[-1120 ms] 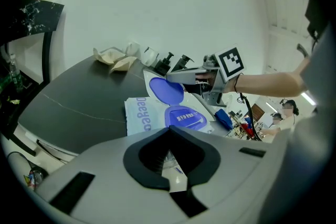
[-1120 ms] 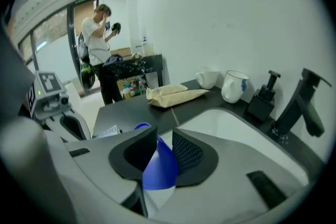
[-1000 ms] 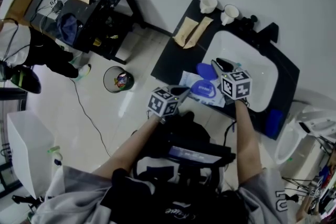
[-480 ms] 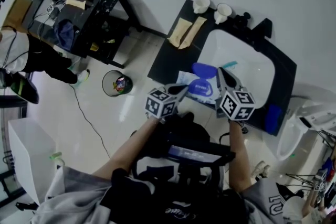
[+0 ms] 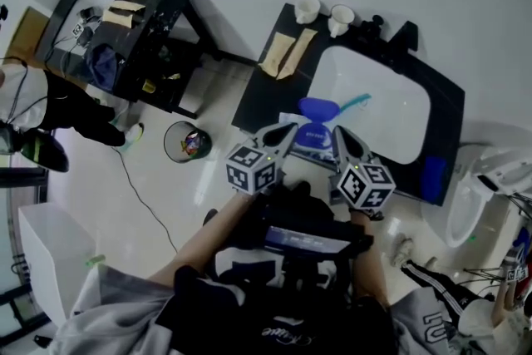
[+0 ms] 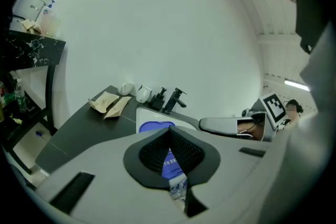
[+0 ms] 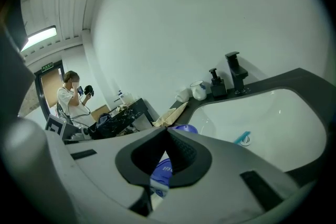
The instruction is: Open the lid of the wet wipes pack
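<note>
The wet wipes pack (image 5: pixel 313 135), white with a blue label, lies on the dark counter (image 5: pixel 259 100) at the sink's near-left edge. Its blue lid (image 5: pixel 314 107) stands flipped open on the far side. My left gripper (image 5: pixel 287 130) hovers by the pack's left side, jaws shut, nothing between the pads. My right gripper (image 5: pixel 339 134) hangs by the pack's right side; its jaws have just been closing and are shut on nothing. Between the pads, the left gripper view shows the pack (image 6: pixel 171 164) and lid (image 6: pixel 156 126). So does the right gripper view: pack (image 7: pixel 161 173), lid (image 7: pixel 184 128).
A white sink basin (image 5: pixel 386 116) holds a teal brush (image 5: pixel 353 102). Two cups (image 5: pixel 307 8), a black faucet (image 5: pixel 384 27) and tan paper bags (image 5: pixel 283 54) line the counter's back. A bin (image 5: pixel 184 141) and a cluttered black table (image 5: pixel 137 21) stand left.
Both grippers have lifted and drawn back from the pack. The right gripper swung from over the pack toward me, and its jaws went from wide apart to shut. The lid stays open.
</note>
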Tool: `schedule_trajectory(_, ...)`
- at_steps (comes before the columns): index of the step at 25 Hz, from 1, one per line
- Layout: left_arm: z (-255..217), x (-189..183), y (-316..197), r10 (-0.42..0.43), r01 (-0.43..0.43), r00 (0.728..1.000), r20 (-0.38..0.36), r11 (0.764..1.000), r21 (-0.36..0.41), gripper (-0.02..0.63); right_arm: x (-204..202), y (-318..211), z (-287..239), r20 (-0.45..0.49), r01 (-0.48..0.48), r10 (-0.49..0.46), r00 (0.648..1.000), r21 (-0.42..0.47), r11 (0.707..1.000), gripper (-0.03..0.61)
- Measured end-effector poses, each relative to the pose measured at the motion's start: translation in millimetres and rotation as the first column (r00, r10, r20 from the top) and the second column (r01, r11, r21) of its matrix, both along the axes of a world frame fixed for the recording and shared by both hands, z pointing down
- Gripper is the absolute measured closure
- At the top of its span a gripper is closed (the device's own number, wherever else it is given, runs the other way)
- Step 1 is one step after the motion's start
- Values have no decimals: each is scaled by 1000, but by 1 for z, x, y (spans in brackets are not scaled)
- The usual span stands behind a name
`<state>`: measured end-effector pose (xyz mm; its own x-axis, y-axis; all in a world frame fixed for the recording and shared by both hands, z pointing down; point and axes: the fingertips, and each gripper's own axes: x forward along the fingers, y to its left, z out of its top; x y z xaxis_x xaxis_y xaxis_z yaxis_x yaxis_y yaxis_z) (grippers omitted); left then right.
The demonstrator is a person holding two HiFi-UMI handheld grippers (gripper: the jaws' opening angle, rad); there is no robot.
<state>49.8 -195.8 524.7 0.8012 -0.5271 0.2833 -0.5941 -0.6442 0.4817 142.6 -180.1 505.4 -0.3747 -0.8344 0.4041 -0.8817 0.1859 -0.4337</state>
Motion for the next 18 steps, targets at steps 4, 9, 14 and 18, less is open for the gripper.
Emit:
schedule_trajectory(4,-3,3,17,85,-88,995,48,994,61,618,-2,14,-1,4,-14,14,1000,9,1000,591)
schedule_trajectory(9,-4,-4,34,100,-106,992,74,991,76,618,-10,36,-6,96,-2,0,995,16,1000,591)
schedule_trajectory(14,-13,-9,41,97,-101,994,52,992,78,618,-11,47,-11,120,-22,19,993,26,999,591)
schedule_trajectory(18,-23,-13,44,114,-117,993,41,988,96,618,-15,56,-12,84,-59,55,995,37,998,591)
